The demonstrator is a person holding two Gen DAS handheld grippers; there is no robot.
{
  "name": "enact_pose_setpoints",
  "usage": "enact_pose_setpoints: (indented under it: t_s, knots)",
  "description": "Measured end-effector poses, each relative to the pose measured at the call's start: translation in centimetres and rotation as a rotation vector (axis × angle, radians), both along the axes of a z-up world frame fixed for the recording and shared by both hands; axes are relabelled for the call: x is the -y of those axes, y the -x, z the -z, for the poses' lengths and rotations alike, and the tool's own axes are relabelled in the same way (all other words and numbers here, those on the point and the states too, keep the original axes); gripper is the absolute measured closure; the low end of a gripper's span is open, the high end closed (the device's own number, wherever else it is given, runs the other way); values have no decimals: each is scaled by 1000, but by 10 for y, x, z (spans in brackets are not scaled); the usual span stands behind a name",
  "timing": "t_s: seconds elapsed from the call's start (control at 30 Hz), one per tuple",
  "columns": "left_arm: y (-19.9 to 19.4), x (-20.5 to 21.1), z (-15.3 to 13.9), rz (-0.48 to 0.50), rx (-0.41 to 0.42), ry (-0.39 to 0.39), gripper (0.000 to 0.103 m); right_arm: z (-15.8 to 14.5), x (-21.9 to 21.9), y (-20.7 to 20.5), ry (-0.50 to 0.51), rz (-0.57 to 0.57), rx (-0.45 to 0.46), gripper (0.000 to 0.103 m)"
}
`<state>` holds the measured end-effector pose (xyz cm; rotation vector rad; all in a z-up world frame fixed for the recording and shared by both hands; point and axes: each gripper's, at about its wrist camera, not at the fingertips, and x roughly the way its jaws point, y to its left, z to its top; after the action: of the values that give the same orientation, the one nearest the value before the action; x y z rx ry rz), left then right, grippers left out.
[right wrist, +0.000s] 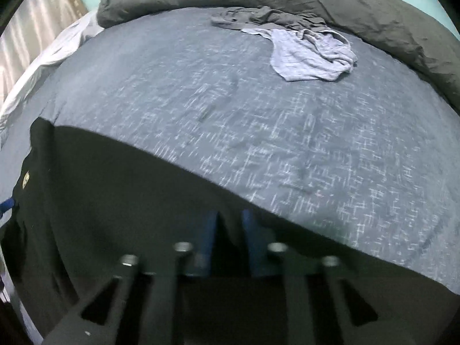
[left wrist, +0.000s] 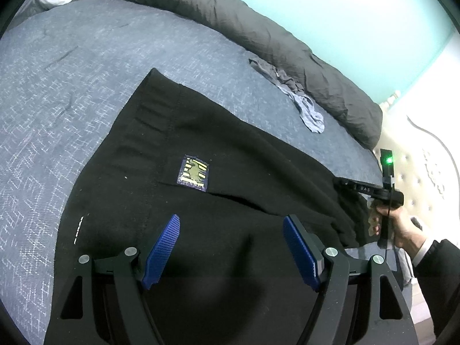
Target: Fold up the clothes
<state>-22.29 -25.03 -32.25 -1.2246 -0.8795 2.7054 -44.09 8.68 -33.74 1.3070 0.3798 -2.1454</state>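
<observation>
**Black garment spread across the bed, one edge pinched**

The black garment [left wrist: 201,201] lies flat on the blue-grey bedspread [left wrist: 72,86], filling the lower half of the left wrist view. Its long axis runs from the upper-centre corner down toward the lower left, and a woven patch [left wrist: 194,174] sits near mid-frame.

The left gripper [left wrist: 231,251] hovers over the cloth at bottom centre, its blue pads spread wide and holding nothing. At the right edge, a hand [left wrist: 402,227] grips the handle of the other tool, which is roughly level.

In the right wrist view, the right gripper [right wrist: 228,230] has its pads drawn close on the garment's edge, with black cloth between them. A light blue garment [right wrist: 313,54] lies crumpled at upper right beside a dark duvet [right wrist: 373,8].
</observation>
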Motion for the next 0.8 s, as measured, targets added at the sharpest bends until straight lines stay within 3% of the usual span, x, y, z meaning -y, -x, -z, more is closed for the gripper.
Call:
enact_pose_setpoints:
  t_s: [0.17,0.37,0.47,0.57,0.63,0.7,0.8]
  knots:
    - [-1,-1,-1,3,-2,-1,25,-9,-14,-24,53,-45,-22,100]
    - [-2,-2,-4,0,-9,1,25,-6,-20,-40,32,-56,-1,100]
    - [-2,1,-6,-9,-9,5,25,-20,-25,-48,70,17,-47,92]
    - [-8,13,-10,-36,-14,13,25,-34,-30,-55,107,89,-92,71]
    - [-15,27,-12,-70,-15,11,25,-43,-33,-61,136,133,-118,70]
    - [-21,40,-15,-103,-16,4,25,-51,-36,-77,200,136,-94,61]
    - [-32,56,-18,-138,-11,12,25,-49,-37,-102,276,122,-10,60]
